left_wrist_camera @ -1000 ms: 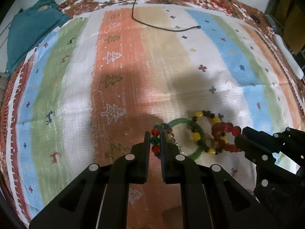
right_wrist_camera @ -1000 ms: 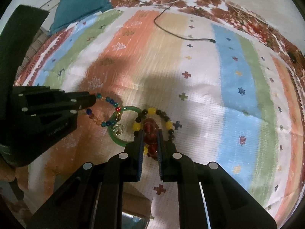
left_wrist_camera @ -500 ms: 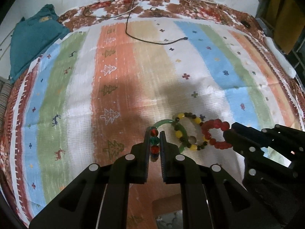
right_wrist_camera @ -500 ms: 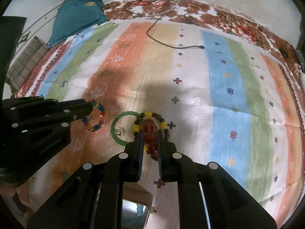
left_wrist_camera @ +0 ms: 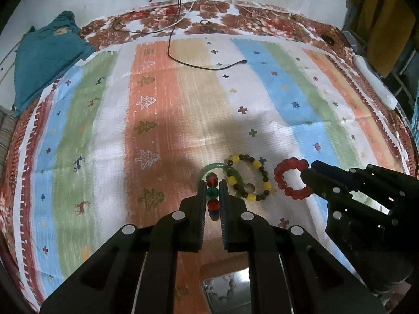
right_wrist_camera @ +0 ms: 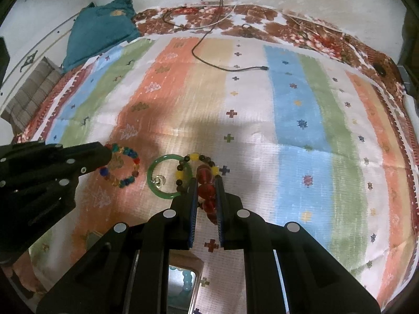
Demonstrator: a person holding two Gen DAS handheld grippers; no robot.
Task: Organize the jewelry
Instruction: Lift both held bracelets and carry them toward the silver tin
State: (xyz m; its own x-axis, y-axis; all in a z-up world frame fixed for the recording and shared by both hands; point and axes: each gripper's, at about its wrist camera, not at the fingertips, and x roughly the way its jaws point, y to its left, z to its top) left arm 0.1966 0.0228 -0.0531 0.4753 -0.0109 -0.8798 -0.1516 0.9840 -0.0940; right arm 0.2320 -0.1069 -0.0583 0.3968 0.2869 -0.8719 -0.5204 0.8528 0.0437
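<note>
My left gripper point(left_wrist_camera: 212, 183) is shut on a multicoloured bead bracelet point(left_wrist_camera: 212, 193); that bracelet hangs as a ring from its tip in the right wrist view point(right_wrist_camera: 121, 166). My right gripper point(right_wrist_camera: 206, 180) is shut on a red bead bracelet point(right_wrist_camera: 207, 191), seen as a ring in the left wrist view point(left_wrist_camera: 292, 179). Between them a green bangle point(right_wrist_camera: 166, 176) and a yellow-and-dark bead bracelet point(left_wrist_camera: 247, 180) lie overlapping on the striped cloth point(left_wrist_camera: 183, 110).
A black cable point(left_wrist_camera: 204, 64) lies across the far part of the cloth. A teal garment point(left_wrist_camera: 44, 57) lies at the far left corner. A small box point(right_wrist_camera: 182, 280) with pale blue beads sits below the right gripper.
Both grippers have lifted and drawn apart with their bracelets: the multicoloured one to the left, the red one to the right, off the green bangle and yellow bracelet.
</note>
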